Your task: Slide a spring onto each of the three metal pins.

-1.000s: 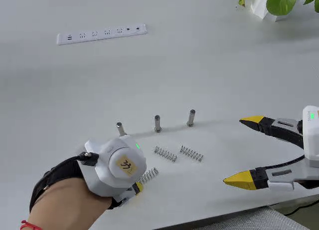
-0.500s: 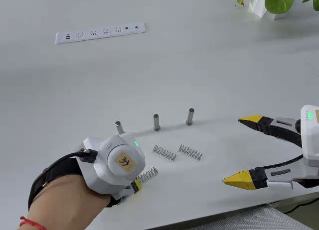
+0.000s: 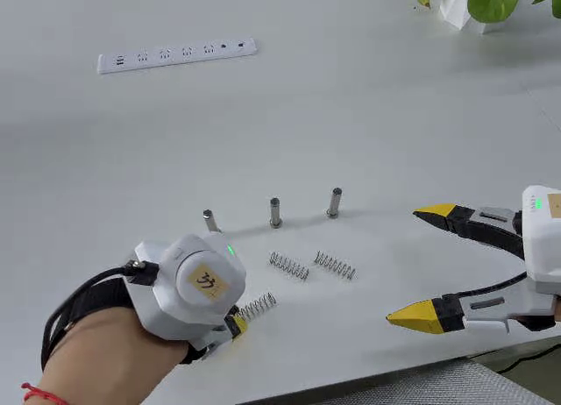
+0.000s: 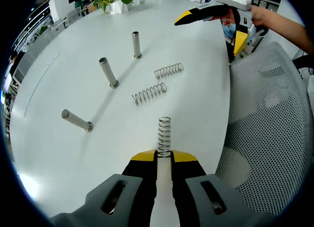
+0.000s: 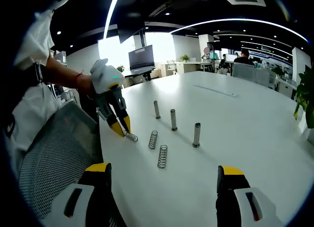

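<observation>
Pinching spring point(image 3: 257, 307) by one end, lower left: left gripper point(image 3: 235, 324), jaws narrow. Lower right: right gripper point(image 3: 419, 266), jaws wide (yellow tips well apart). Centre: two loose springs point(image 3: 288, 266), three upright pins point(image 3: 275, 212).

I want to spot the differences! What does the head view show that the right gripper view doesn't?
Head view's extra: the yellow label on the left gripper. Right gripper view's extra: a monitor and ceiling lights. Both: three metal pins, two loose springs, and the left gripper pinching a third spring.
</observation>
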`<state>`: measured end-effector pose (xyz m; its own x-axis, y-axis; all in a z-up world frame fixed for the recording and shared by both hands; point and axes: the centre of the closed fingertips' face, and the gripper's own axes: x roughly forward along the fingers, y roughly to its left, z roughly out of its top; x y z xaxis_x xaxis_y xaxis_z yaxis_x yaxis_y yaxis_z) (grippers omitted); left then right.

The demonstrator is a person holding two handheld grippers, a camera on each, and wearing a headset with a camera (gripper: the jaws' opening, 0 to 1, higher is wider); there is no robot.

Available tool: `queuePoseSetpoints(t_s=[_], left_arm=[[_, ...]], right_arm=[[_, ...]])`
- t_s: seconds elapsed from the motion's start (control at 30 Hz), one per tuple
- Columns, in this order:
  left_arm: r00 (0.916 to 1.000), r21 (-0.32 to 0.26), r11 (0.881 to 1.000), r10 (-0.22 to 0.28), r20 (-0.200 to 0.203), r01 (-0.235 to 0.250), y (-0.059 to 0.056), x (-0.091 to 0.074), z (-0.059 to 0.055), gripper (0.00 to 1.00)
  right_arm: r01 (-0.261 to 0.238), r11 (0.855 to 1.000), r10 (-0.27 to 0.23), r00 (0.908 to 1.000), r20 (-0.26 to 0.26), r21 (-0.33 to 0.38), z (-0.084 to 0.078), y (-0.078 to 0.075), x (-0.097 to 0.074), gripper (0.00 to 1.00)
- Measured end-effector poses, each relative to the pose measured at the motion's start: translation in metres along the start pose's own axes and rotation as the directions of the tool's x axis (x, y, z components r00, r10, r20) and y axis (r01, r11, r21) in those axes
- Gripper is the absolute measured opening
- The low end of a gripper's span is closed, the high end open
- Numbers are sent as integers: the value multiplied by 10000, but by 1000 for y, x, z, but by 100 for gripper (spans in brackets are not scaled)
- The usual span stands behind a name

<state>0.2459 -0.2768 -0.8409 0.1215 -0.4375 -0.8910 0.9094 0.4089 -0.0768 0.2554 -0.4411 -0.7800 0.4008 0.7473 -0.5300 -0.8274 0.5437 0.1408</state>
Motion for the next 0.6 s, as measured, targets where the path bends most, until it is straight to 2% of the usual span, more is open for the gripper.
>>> queuePoseSetpoints(t_s=[0.33,0.6], left_arm=[[9994,-198,9998,-57,340,64,0,-7,3,7],[9951,-517,9985,-119,981,171,-2,-19,11,7]], right_arm=[[-66,10000,66,10000,-38,17,1,4,1,87],[-312,9995,312,9995,91,22,11,13,4,83]])
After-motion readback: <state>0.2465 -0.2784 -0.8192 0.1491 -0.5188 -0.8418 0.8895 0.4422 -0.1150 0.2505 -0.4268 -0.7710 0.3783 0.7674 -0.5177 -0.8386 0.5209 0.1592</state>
